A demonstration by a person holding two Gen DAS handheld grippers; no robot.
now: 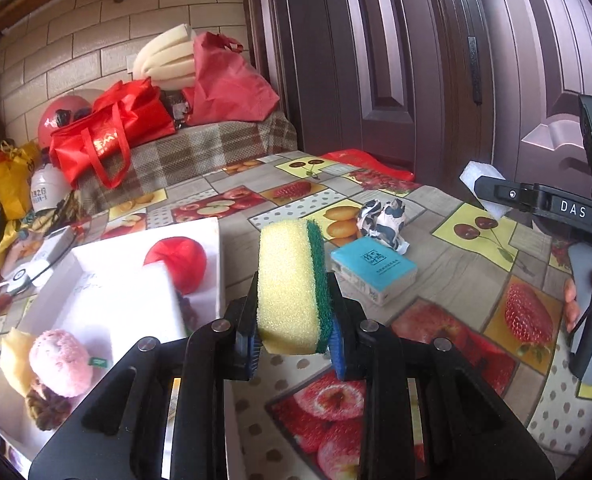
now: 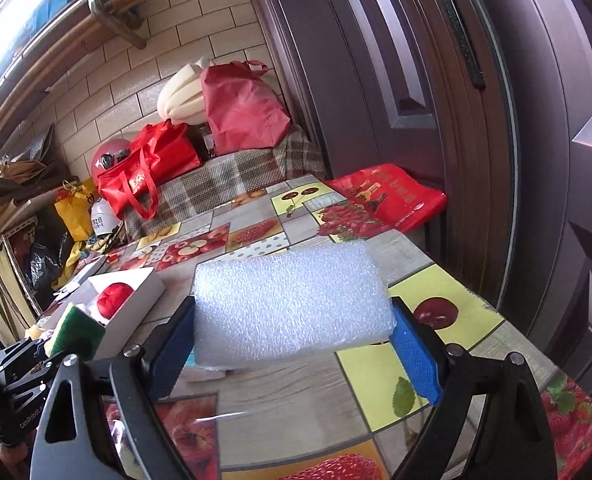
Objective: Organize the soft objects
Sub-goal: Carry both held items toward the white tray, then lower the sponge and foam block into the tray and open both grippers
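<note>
Left gripper (image 1: 294,344) jaws pinch upright sponge (image 1: 294,286) above the table; right gripper (image 2: 296,332) jaws clamp foam block (image 2: 292,300).

yellow/green sponge (image 1: 292,288), white foam (image 2: 292,304), fruit-print tablecloth (image 1: 475,280), blue tong pads (image 2: 417,354).

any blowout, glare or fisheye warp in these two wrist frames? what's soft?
Left wrist: even light, no blowout; door panels bow with fisheye; yellow-green sponge in the left gripper is sharp, black vignette at the corners. Right wrist: window at top left is blown out; sheen on the tablecloth; white foam block in the right gripper looks slightly soft.
</note>
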